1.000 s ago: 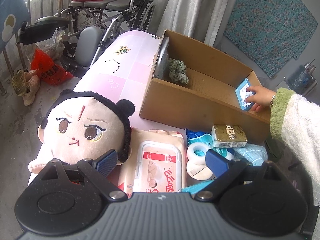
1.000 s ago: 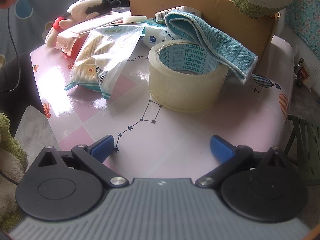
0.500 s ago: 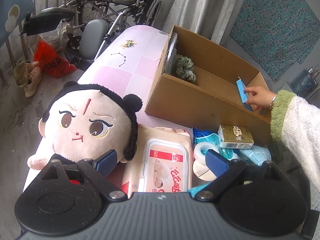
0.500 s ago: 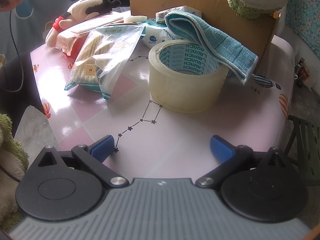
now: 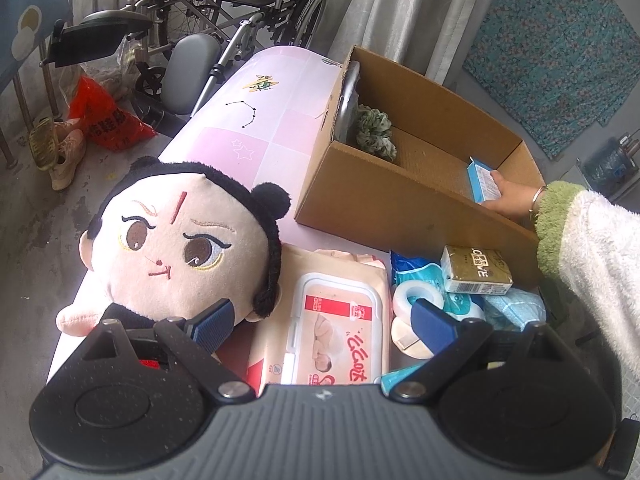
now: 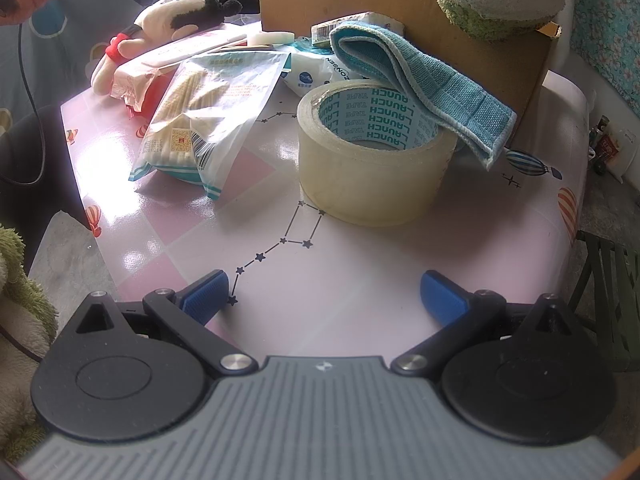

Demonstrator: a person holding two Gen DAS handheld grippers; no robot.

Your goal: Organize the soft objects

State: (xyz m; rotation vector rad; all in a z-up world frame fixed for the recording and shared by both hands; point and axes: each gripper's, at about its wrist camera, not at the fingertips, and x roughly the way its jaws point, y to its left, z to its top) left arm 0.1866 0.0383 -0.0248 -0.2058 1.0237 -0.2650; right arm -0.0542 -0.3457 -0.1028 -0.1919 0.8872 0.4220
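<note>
A plush doll (image 5: 180, 252) with black hair lies on the pink table, just ahead of my left gripper (image 5: 324, 320), which hangs open above a wet-wipes pack (image 5: 336, 340). The cardboard box (image 5: 400, 208) stands beyond; a green scrunchie (image 5: 374, 132) lies inside it. A bare hand (image 5: 508, 196) in a fuzzy sleeve holds a small blue box (image 5: 482, 180) inside the carton. My right gripper (image 6: 324, 296) rests open over bare table, short of a tape roll (image 6: 372, 160) with a blue cloth (image 6: 420, 84) draped on it.
A cotton-swab bag (image 6: 200, 120), a tissue pack (image 6: 312, 72) and the doll (image 6: 172, 20) lie left of the tape. A small olive box (image 5: 476, 276) and white tape roll (image 5: 416, 300) sit by the carton. A wheelchair (image 5: 224, 12) stands behind the table.
The left gripper has risen and drawn back, so the doll and box sit lower in view. The hand has pushed the blue box deeper into the carton. The right gripper has stayed put.
</note>
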